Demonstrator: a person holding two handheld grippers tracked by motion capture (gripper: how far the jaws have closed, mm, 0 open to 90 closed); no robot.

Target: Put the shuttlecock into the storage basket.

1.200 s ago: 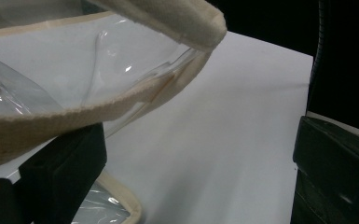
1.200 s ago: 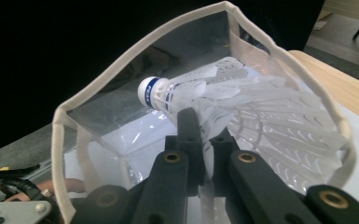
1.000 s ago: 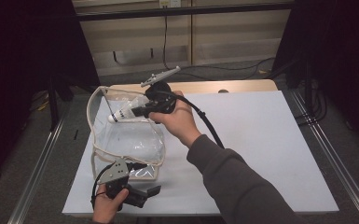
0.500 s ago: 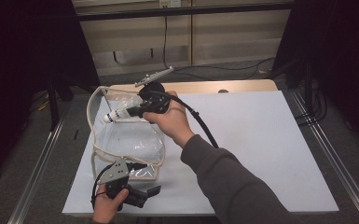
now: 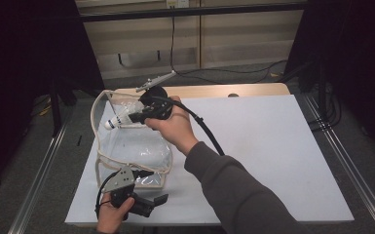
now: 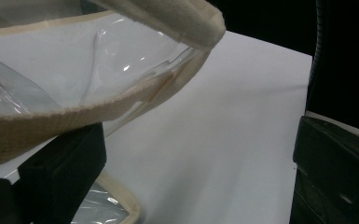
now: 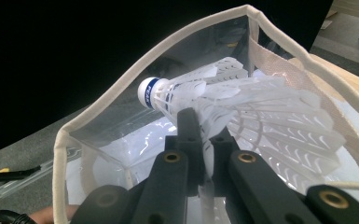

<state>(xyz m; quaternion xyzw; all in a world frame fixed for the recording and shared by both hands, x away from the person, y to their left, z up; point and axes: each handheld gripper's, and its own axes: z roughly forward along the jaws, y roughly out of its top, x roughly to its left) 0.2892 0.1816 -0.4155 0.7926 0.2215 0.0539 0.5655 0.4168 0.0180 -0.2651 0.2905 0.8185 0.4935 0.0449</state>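
Right gripper (image 5: 135, 117) in the high view is clamped on a shuttlecock (image 5: 118, 120), holding it over the open mouth of a clear bag (image 5: 126, 146) with cream trim, which sits at the left side of the white table (image 5: 272, 156). Left gripper (image 5: 148, 207) sits low at the near edge of the bag, and its black jaw looks to be propping up the rim. I don't see anything lying inside the bag yet, though the plastic is shiny so it's hard to be sure.

Left gripper view: one black jaw sits under the cream strap (image 6: 74, 116) and the other stands far off at the right, so the jaws are wide apart and not pinching anything. If that strap slips off the jaw, the floppy mouth could sag shut.

Right gripper view: jaws are nearly closed on the edge of the feather skirt (image 7: 270, 121), cork tip pointing away toward the bag's far rim (image 7: 168, 46). It's a thin grip, so the shuttlecock could twist out, or get let go too far out and bounce off the rim.
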